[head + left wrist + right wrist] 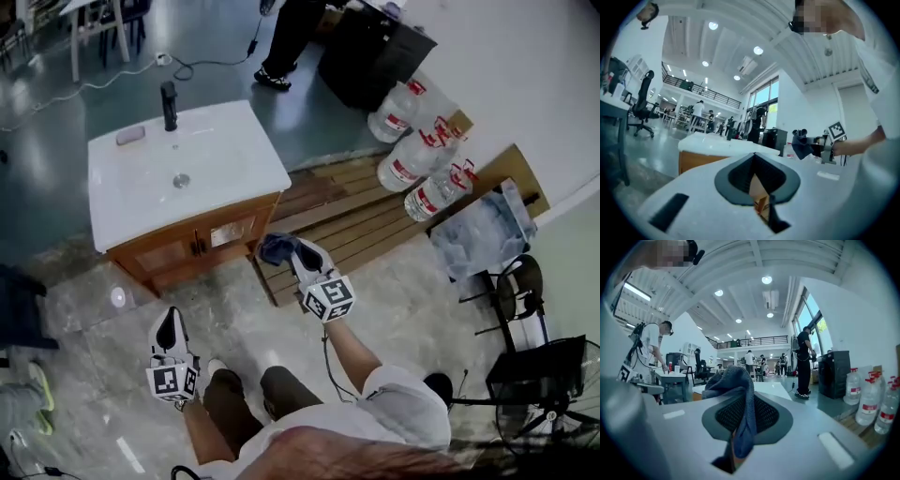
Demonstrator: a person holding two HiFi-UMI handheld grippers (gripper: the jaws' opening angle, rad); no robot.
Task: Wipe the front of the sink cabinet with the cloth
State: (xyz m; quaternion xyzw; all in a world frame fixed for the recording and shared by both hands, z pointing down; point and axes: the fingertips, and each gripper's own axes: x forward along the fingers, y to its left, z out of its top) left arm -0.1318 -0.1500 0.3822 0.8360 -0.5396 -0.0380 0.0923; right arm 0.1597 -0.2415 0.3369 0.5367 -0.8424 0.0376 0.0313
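The sink cabinet (pixel 202 242) is a wooden unit under a white basin top (pixel 187 169) with a black tap (pixel 169 105). My right gripper (pixel 289 247) is shut on a dark blue cloth (pixel 277 247), held just off the cabinet's front right corner. In the right gripper view the cloth (pixel 736 394) hangs bunched between the jaws. My left gripper (pixel 170 330) hovers low over the floor in front of the cabinet, shut with nothing in it. The left gripper view shows the cabinet (pixel 701 159) ahead and the right gripper with the cloth (pixel 802 145).
A wooden pallet (pixel 347 220) lies right of the cabinet, with large water bottles (pixel 422 159) and a plastic-wrapped bundle (pixel 483 230) beyond it. A black cabinet (pixel 375 52) stands at the back, a person (pixel 286 42) beside it. A stand and fan (pixel 534 375) are at right.
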